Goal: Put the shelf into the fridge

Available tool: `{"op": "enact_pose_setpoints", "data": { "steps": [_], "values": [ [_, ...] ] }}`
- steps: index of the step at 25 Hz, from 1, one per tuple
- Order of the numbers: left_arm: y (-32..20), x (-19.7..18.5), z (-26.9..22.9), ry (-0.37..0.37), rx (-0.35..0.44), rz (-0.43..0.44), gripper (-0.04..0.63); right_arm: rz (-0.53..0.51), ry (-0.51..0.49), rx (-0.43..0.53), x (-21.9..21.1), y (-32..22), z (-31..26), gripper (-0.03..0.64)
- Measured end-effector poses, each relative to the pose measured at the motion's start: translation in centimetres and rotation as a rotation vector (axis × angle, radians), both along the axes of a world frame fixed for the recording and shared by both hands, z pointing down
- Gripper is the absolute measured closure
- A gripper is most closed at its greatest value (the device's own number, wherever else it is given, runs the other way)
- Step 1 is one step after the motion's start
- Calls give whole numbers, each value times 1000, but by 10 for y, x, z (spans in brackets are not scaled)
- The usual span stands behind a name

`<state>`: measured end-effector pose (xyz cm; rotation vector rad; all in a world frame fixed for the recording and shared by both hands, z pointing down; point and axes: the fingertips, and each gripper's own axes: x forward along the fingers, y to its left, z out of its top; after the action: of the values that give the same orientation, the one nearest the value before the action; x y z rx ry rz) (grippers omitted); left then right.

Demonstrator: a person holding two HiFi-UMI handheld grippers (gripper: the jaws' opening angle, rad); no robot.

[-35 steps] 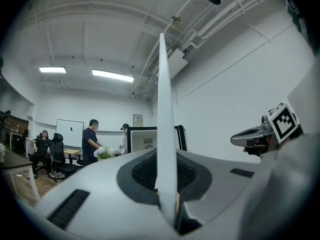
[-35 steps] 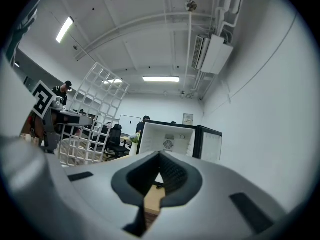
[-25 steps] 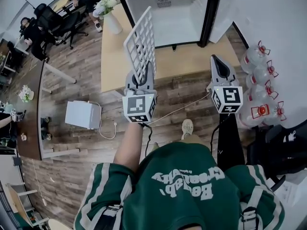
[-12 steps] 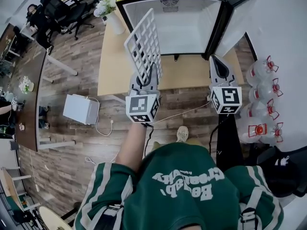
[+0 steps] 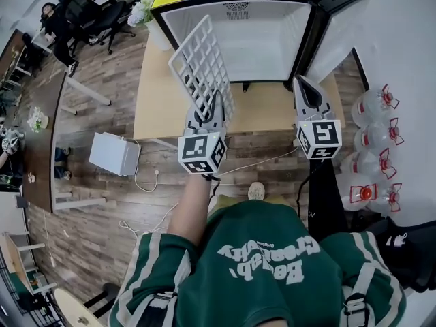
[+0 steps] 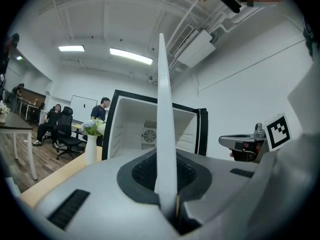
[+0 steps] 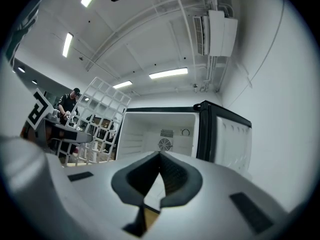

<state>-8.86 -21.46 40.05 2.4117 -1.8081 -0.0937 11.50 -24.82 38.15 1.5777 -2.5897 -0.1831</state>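
Moved nearer the fridge (image 5: 235, 39); left hand-held gripper (image 5: 208, 111) clamps the shelf (image 5: 201, 63), right hand-held gripper (image 5: 304, 86) closed, empty; insertion still pending.

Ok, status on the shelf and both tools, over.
Left tool shut on shelf, held on edge. Right tool shut, empty. Fridge open ahead, nothing seen in the way.

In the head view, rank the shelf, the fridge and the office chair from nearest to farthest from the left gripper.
1. The shelf, clamped in the left gripper.
2. The fridge, straight ahead, door open.
3. The office chair, far left, across the room.
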Motion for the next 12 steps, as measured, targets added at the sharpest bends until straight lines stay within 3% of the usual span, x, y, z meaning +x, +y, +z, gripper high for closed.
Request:
{"op": "enact_pose_setpoints", "data": {
  "steps": [5,12],
  "values": [
    [-9,11,6,18,-19,-1,569,-10,-14,8,5,-9,-2,614],
    [-12,10,4,-30,-16,-14,569,-25,-21,14,1,-12,-6,614]
  ]
}}
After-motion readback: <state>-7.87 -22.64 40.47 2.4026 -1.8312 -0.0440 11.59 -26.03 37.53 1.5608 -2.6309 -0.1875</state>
